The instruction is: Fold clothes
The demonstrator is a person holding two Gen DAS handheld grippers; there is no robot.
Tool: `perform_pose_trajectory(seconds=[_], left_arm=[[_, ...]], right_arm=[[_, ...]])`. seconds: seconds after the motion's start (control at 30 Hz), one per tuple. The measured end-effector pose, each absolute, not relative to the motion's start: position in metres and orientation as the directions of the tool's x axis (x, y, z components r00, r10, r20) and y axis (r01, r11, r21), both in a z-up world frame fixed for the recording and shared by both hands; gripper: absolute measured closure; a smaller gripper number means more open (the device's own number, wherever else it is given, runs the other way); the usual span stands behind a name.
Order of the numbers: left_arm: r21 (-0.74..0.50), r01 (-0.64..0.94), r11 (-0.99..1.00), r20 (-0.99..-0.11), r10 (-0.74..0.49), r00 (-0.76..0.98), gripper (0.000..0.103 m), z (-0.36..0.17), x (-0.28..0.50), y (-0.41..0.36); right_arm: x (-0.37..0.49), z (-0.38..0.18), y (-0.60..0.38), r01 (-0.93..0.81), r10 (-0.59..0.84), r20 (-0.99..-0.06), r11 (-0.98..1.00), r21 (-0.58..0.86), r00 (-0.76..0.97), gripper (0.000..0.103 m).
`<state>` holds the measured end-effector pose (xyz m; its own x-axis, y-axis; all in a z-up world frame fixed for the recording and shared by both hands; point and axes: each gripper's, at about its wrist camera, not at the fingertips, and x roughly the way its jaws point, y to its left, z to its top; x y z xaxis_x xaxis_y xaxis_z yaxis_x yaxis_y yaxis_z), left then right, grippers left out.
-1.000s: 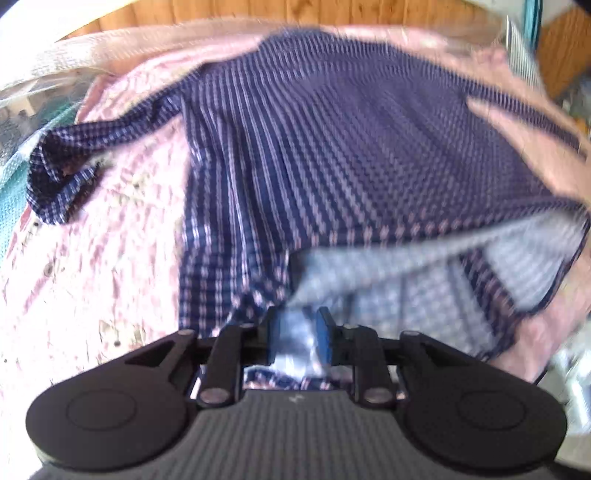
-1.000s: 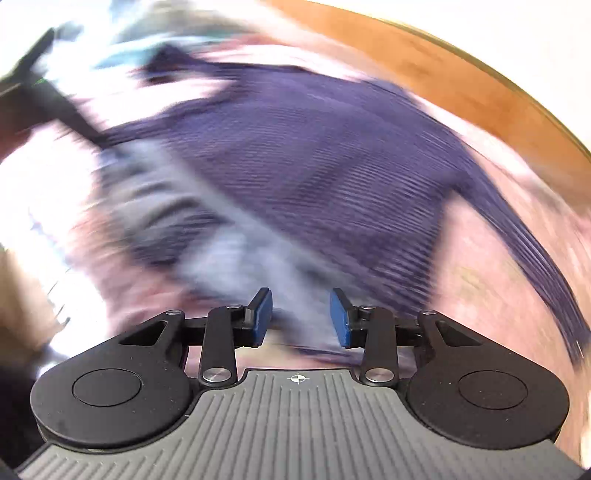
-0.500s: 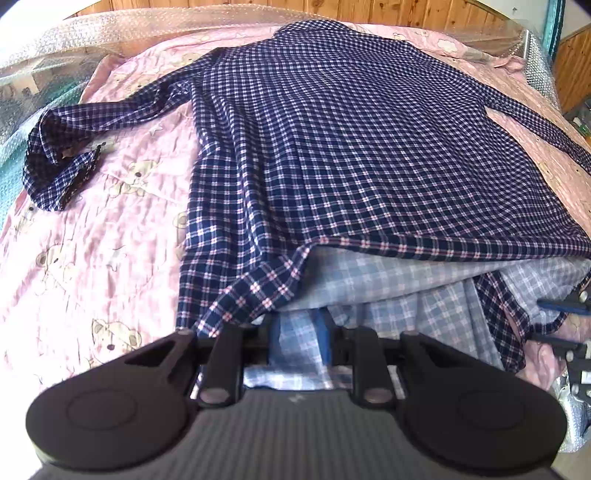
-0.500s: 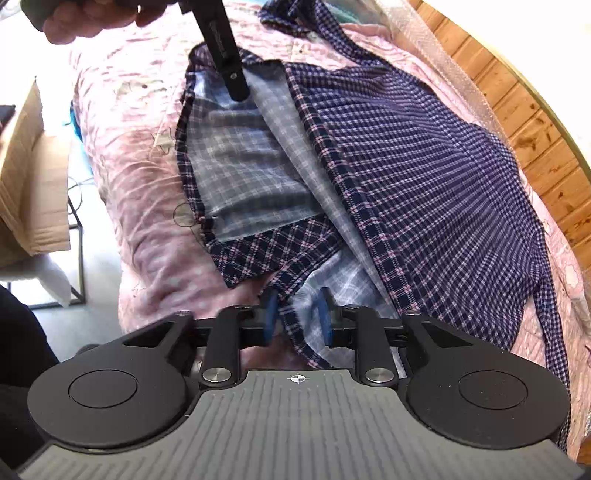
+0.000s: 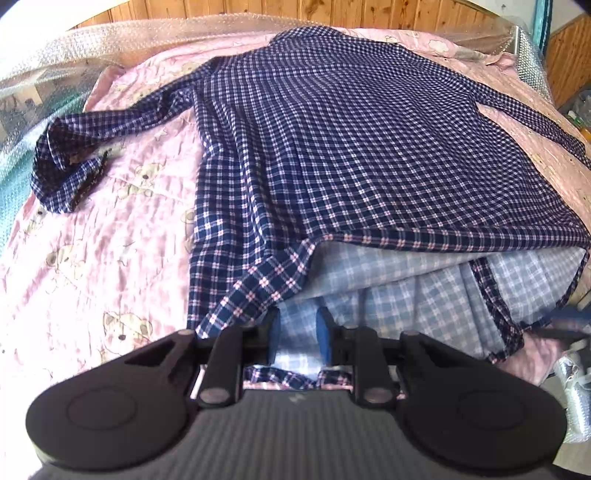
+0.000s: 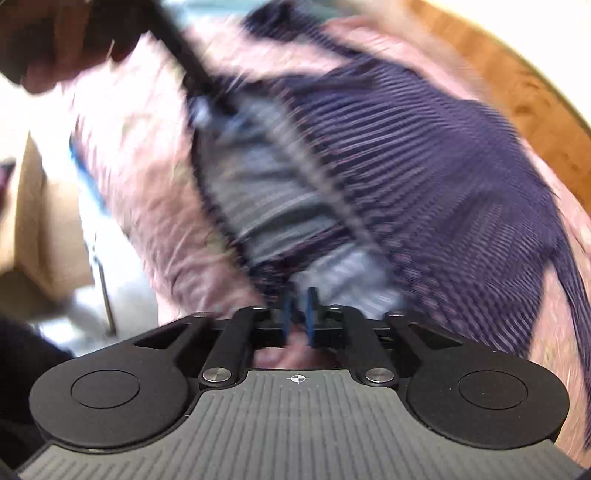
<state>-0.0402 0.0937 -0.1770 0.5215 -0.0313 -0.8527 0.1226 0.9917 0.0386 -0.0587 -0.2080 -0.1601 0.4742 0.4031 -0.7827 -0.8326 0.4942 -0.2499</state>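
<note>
A navy checked shirt (image 5: 351, 147) lies spread on the pink bedspread (image 5: 110, 258), sleeves out to both sides, its pale inner side showing at the near hem. My left gripper (image 5: 298, 334) is shut on the pale hem fabric at the shirt's near edge. In the right wrist view the shirt (image 6: 424, 166) is motion-blurred. My right gripper (image 6: 298, 317) has its jaws nearly closed on the shirt's hem corner. The left gripper (image 6: 195, 74) shows far off, at the other hem corner.
A wooden wall (image 5: 332, 13) and bubble wrap (image 5: 55, 55) border the bed's far side. A cardboard box (image 6: 40, 229) stands on the floor beside the bed's edge. Clutter (image 5: 576, 365) sits off the bed's right side.
My right gripper has closed from open onto the shirt's hem corner and is now moving fast. My left gripper keeps its hold on the hem; the shirt's near edge has lifted slightly.
</note>
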Motion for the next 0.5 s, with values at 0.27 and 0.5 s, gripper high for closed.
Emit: perform_pose_trajectory(seconds=[0.27,0.5], left_arm=[[0.076,0.05,0.996,-0.829,0.035,0.559,0.078,-0.181,-0.036,0.1],[0.101,-0.009,0.995,-0.82,0.088,0.566,0.079,-0.166,-0.047,0.129]], right_arm=[[-0.005,-0.19,-0.29,-0.523,0.059,-0.709,0.718,-0.459,0.703,0.058],[0.028,-0.184,-0.341,-0.334,-0.056,-0.706,0.853,-0.401,0.706,0.069]])
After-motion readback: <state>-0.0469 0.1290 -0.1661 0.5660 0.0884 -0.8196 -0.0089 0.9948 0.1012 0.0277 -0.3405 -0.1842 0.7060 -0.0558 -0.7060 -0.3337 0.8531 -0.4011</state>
